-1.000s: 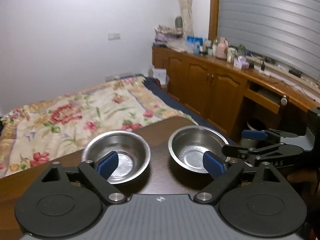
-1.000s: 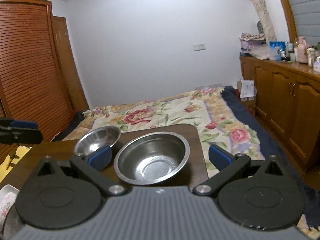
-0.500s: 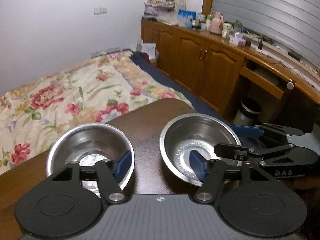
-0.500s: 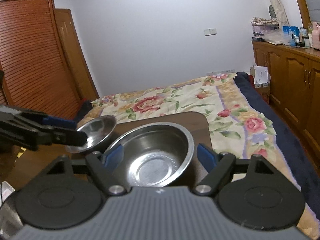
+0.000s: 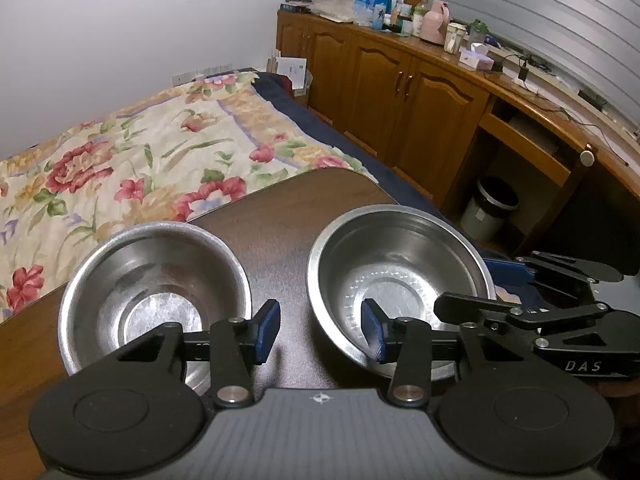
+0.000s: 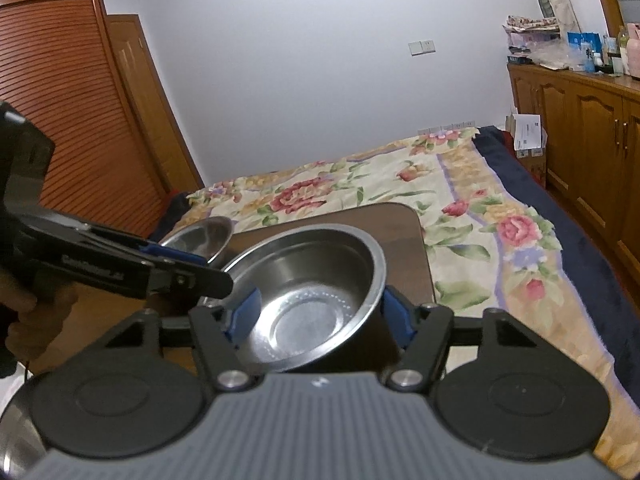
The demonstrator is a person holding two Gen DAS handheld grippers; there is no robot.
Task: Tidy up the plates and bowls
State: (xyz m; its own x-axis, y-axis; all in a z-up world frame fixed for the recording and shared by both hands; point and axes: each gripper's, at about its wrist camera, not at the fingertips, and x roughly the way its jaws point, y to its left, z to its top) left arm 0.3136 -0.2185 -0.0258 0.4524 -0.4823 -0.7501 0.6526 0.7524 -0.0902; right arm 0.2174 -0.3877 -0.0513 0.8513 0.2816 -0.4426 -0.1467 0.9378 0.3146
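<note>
Home bedroom: bed with floral quilt (image 5: pixel 132 152), louvered wooden wardrobe (image 6: pixel 68 120), cabinets (image 5: pixel 400 100) cluttered with bottles and boxes, waste bin (image 5: pixel 490 208), small dark table (image 5: pixel 288 216).

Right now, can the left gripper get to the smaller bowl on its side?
Probably yes. The left gripper, whose jaws have just been closing, hangs over bare table right beside the smaller bowl; nothing lies between.

Steel bowl (image 6: pixel 308 300) between right tool (image 6: pixel 320 312) pads, table (image 6: pixel 416 232)
</note>
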